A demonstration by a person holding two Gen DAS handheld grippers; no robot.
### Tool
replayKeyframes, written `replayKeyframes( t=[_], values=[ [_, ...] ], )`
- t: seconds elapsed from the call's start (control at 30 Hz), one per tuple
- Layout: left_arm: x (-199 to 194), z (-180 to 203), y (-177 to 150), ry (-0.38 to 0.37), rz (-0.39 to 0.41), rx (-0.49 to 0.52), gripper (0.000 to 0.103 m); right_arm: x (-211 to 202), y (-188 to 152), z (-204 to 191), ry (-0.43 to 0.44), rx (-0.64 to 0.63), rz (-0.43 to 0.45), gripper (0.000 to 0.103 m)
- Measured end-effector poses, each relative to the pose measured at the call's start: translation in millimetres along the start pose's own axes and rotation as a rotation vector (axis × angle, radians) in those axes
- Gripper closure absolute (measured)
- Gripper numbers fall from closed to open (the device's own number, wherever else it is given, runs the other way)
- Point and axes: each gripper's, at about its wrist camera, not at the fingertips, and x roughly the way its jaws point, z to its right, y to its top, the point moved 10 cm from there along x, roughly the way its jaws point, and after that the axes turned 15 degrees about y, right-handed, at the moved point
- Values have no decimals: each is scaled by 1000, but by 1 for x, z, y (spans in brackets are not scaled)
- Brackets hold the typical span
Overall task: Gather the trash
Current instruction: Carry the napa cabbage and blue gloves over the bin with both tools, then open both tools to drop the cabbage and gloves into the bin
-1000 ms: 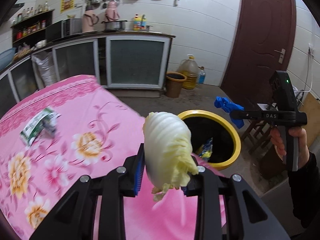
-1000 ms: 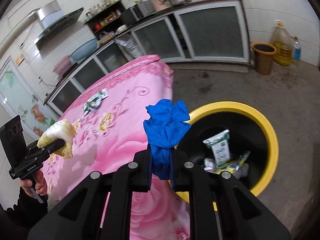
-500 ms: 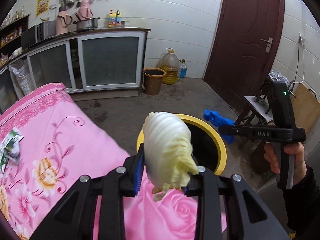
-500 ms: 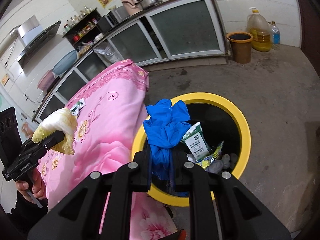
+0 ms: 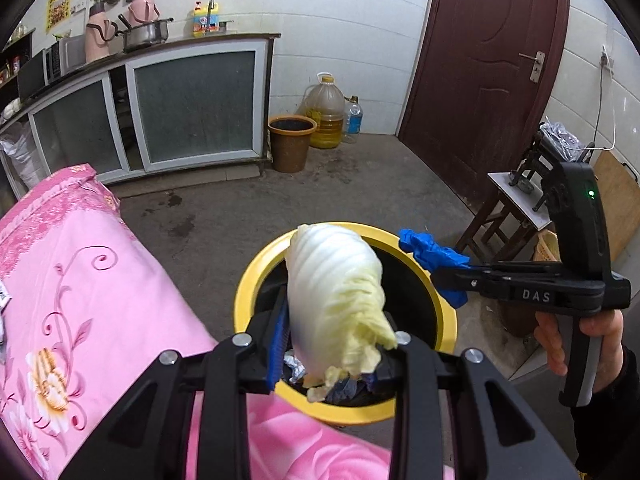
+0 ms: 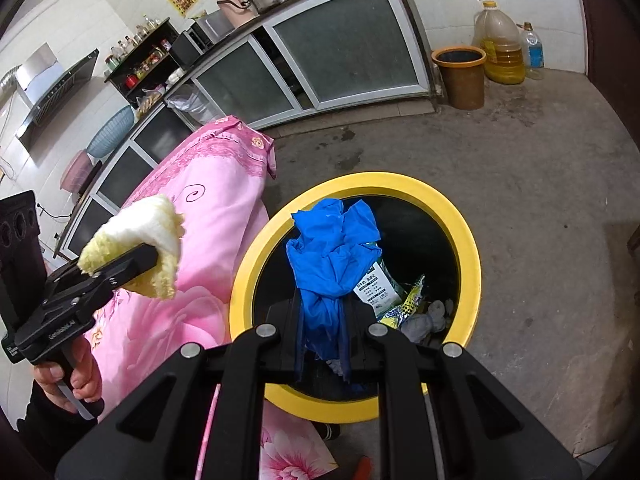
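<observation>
A: Left gripper (image 5: pixel 332 354)?
B: Tilted downward, jaws clamped on the cabbage (image 5: pixel 334 296); a hand (image 6: pixel 66 380) grips its handle from below.
A: Right gripper (image 6: pixel 323 342)?
B: Also angled down, jaws pinched on the blue glove (image 6: pixel 334 248); a hand (image 5: pixel 580 340) in a dark sleeve wraps its handle.

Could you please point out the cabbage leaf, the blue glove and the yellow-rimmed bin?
cabbage leaf (image 5: pixel 334 292), left wrist view, ribbed middle.
blue glove (image 6: pixel 334 248), right wrist view, crumpled middle.
yellow-rimmed bin (image 6: pixel 470 236), right wrist view, right rim.
</observation>
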Motion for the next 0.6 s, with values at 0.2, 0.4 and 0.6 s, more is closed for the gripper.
replayKeyframes(
  t=[0.2, 0.4, 0.6],
  values=[
    [20, 9, 3, -1, -25, 4, 75, 5, 0, 5, -7, 10, -9, 89],
    [35, 18, 6, 7, -42, 4, 75, 9, 3, 7, -13, 13, -17, 89],
    [40, 25, 6, 0, -46, -2, 73, 10, 6, 8, -8, 16, -19, 88]
  ],
)
